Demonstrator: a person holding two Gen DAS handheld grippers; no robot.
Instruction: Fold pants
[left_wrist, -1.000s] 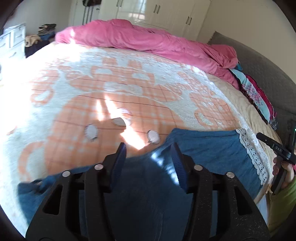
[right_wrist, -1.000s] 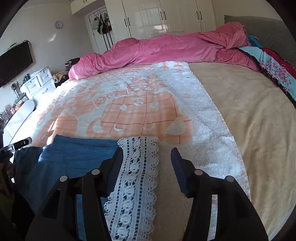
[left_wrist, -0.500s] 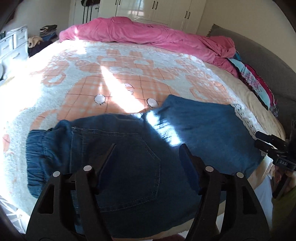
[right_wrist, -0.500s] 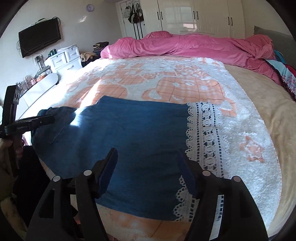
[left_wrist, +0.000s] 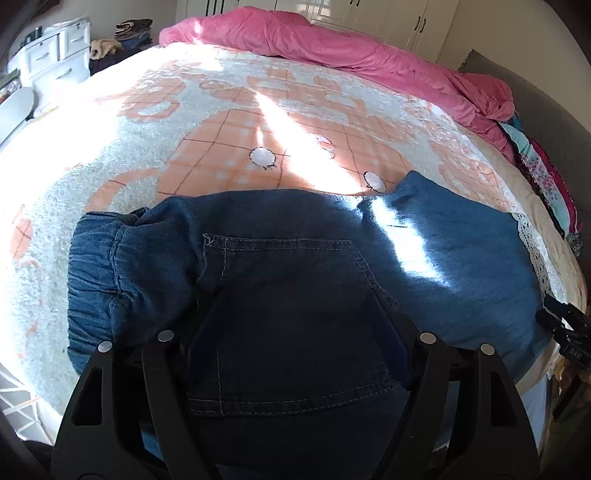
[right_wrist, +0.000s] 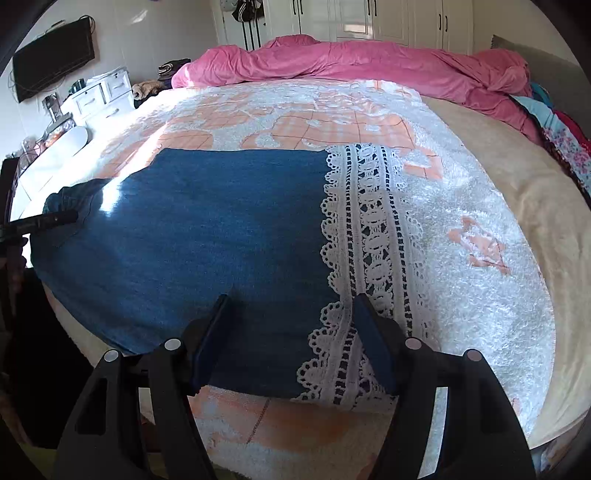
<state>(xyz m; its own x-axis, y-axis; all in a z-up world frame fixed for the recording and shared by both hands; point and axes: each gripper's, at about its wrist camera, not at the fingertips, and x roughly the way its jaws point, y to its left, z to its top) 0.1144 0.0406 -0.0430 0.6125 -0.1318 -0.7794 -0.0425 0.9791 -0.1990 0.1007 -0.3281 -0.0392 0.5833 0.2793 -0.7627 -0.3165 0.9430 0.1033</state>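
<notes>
Blue denim pants (left_wrist: 295, 240) lie flat across the near part of the bed. Their elastic waistband (left_wrist: 96, 280) is at the left and a back pocket (left_wrist: 288, 295) faces up. My left gripper (left_wrist: 295, 325) hangs just over that pocket. Its jaws are opening and no cloth is pinched between them. In the right wrist view the pants (right_wrist: 203, 221) end in a white lace hem (right_wrist: 369, 240). My right gripper (right_wrist: 291, 321) stands open over the near edge, where denim meets lace, gripping nothing. Each gripper also shows in the other's view: the right gripper (left_wrist: 565, 332) and the left gripper (right_wrist: 40, 221).
An orange-and-white fluffy blanket (left_wrist: 221, 110) covers the bed. A bunched pink duvet (right_wrist: 369, 62) lies along the far side, with patterned bedding (left_wrist: 546, 184) and a grey headboard (left_wrist: 546, 110) at the right. White drawers (left_wrist: 55, 55) and a wall TV (right_wrist: 51, 59) are at the left. The bed's edge is just below both grippers.
Both grippers have drawn back toward the near bed edge and lower. Their jaws stand wider than a second ago. The whole pants now show, lying spread on the blanket.
</notes>
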